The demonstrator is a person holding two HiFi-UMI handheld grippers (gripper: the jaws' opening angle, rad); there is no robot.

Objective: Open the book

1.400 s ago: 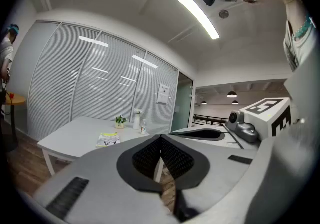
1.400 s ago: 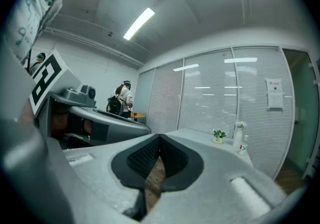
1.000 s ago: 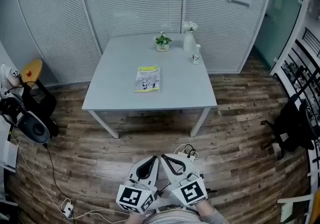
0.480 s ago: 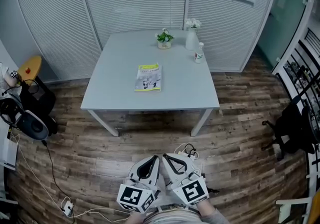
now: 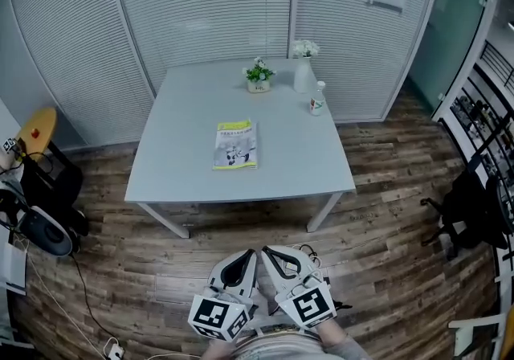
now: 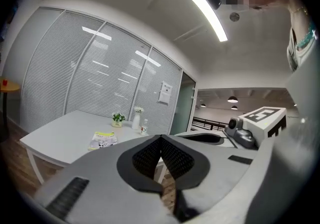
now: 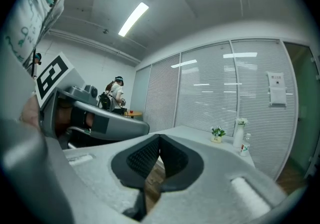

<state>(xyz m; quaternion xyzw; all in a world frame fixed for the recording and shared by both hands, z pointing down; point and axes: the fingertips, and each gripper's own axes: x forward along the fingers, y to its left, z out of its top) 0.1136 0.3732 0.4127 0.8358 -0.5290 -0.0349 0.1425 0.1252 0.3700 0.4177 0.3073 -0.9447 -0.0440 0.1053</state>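
Nearest the camera, the left claw [image 5: 243,260] and the right claw [image 5: 273,257] are being held side by side, low in front of the person and over the wooden floor [image 5: 161,262]. Each is being shown by its own gripper view with jaws pressed together and nothing between them. Beyond a stretch of bare floor, the tabletop [image 5: 297,149] is being faced almost square on. The book [image 5: 235,144] is lying closed and flat on it, a little left of the middle and towards the near edge, well apart from both claws. Its long axis is being presented running away from the person, with the yellow band of the cover at the far end. It is being judged to lie nearly straight ahead, and marginally closer to the left claw than the right. Farther back, a potted plant [image 5: 258,75], a vase [image 5: 302,71] and a bottle [image 5: 318,100] are being left standing near the far edge, before the blinds [image 5: 209,5].
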